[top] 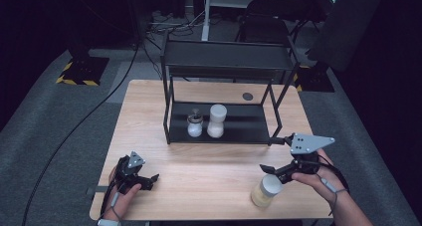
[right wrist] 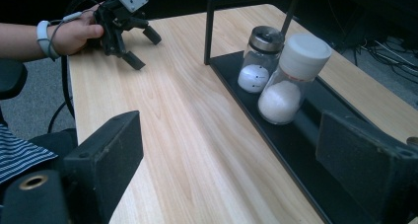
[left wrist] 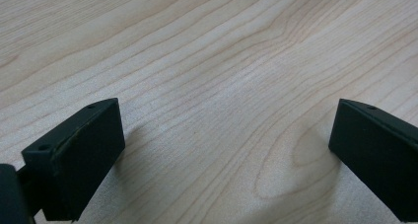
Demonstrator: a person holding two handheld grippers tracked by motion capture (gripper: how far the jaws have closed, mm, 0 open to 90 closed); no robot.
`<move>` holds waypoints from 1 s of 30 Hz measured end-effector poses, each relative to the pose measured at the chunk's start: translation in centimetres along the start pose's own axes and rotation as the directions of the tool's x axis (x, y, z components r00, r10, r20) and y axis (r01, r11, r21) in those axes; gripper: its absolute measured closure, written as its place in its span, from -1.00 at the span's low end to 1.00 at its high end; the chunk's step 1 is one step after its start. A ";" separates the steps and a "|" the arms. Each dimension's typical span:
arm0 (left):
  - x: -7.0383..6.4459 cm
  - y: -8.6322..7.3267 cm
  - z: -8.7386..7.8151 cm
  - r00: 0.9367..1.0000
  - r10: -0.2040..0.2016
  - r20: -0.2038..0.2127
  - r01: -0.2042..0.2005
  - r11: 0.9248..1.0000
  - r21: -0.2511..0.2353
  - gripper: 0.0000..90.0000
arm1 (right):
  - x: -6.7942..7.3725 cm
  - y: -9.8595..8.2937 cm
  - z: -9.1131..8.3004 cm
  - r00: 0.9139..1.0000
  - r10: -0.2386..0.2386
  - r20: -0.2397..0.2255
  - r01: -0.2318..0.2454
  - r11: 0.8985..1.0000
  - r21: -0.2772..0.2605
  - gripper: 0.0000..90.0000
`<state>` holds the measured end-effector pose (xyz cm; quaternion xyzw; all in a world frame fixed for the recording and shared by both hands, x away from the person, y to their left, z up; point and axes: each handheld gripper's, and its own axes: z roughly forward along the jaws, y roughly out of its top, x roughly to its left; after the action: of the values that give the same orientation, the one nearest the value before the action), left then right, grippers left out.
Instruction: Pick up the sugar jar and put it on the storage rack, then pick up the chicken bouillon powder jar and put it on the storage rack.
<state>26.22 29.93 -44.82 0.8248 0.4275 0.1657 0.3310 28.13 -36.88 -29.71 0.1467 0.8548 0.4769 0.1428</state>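
A black two-tier rack [top: 171, 111] stands at the back middle of the wooden table [top: 209, 166]. On its lower shelf [right wrist: 291, 135] a small metal-lidded shaker [top: 194, 125] [right wrist: 261, 61] and a taller white-capped jar [top: 216, 120] [right wrist: 293, 81], both with white contents, stand side by side. A white-lidded jar of pale yellow contents [top: 266, 191] stands near the front right edge. My right gripper [top: 275, 155] [right wrist: 231, 160] hangs open just above and behind that jar, aimed toward the rack. At the front left my left gripper [top: 152, 181] [left wrist: 226, 155] [right wrist: 133, 41] is open low over bare wood.
A small dark round disc [top: 247, 96] lies on the table behind the rack. The rack's top shelf [top: 226, 56] overhangs the two jars. A black folding chair [top: 268, 17] and cables [top: 169, 24] are on the floor beyond the table.
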 end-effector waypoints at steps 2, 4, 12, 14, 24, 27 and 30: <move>0.0 0.0 0.0 1.000 -0.001 0.000 0.001 1.000 -0.001 -0.99 | 0.4 -0.3 -0.1 1.000 -0.002 -0.002 0.002 1.000 0.002 -0.76; 0.0 0.0 0.0 1.000 0.000 0.000 0.000 1.000 -0.001 -0.99 | 0.7 -0.7 -0.1 1.000 -0.001 -0.008 0.001 1.000 0.002 -0.76; 0.0 0.0 0.0 1.000 -0.001 0.000 0.001 1.000 -0.001 -0.99 | 1.6 -2.8 -0.4 0.999 0.030 -0.019 -0.030 1.000 0.005 -0.77; 0.0 0.0 0.0 1.000 -0.001 0.000 0.001 1.000 -0.001 -0.99 | 1.7 -3.3 -0.5 0.999 0.040 -0.019 -0.040 0.999 0.006 -0.77; 0.0 0.0 0.0 1.000 -0.001 0.000 0.001 1.000 -0.001 -0.99 | 2.5 -5.5 -0.4 0.997 0.075 -0.028 -0.075 0.997 0.003 -0.80; 0.0 0.0 0.0 1.000 -0.002 -0.001 0.002 1.000 -0.001 -0.99 | 2.6 -6.1 -0.3 0.996 0.081 -0.037 -0.081 0.997 0.002 -0.80; 0.0 0.0 0.0 1.000 -0.002 -0.001 0.002 1.000 -0.001 -0.99 | 2.7 -6.5 -0.2 0.995 0.086 -0.040 -0.086 0.996 0.009 -0.80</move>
<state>26.20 29.92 -44.84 0.8241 0.4282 0.1660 0.3315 24.84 -39.27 -35.45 0.1744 0.8522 0.4822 0.1041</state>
